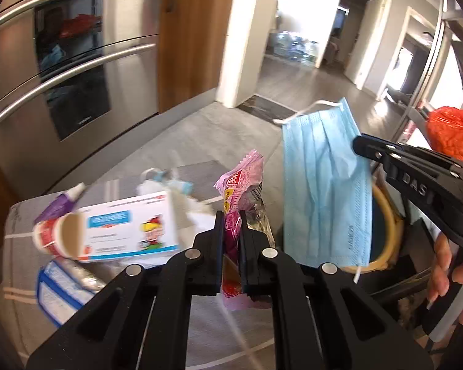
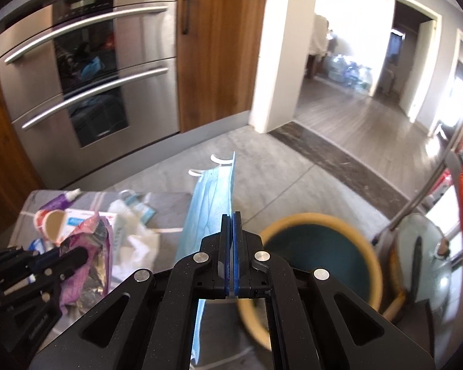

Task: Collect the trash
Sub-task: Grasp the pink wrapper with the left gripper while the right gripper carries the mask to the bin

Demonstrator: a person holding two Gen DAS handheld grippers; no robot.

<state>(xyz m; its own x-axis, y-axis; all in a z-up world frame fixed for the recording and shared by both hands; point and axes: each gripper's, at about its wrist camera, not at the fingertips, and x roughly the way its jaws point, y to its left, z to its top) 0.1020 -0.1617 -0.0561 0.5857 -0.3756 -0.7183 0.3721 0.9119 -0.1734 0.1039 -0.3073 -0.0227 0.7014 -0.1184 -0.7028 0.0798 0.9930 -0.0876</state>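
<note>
My left gripper (image 1: 231,215) is shut on a pink snack wrapper (image 1: 240,182), lifted above the mat; the right wrist view shows the same wrapper (image 2: 89,246) in the left gripper (image 2: 77,256). My right gripper (image 2: 231,215) is shut on a blue face mask (image 2: 211,203), which hangs edge-on from its pads. In the left wrist view the mask (image 1: 324,185) hangs flat from the right gripper (image 1: 359,145). A round bin (image 2: 311,246) with a tan rim and dark teal inside stands just right of the right gripper.
On a grey mat (image 1: 200,314) lie a white carton (image 1: 129,228), a paper cup (image 1: 55,237), a purple tube (image 1: 61,206), a blue-white packet (image 1: 58,289) and crumpled tissue (image 1: 157,185). A steel oven (image 2: 86,71) faces me. An orange bag (image 1: 447,129) hangs right. A glass lid (image 2: 423,256) leans beside the bin.
</note>
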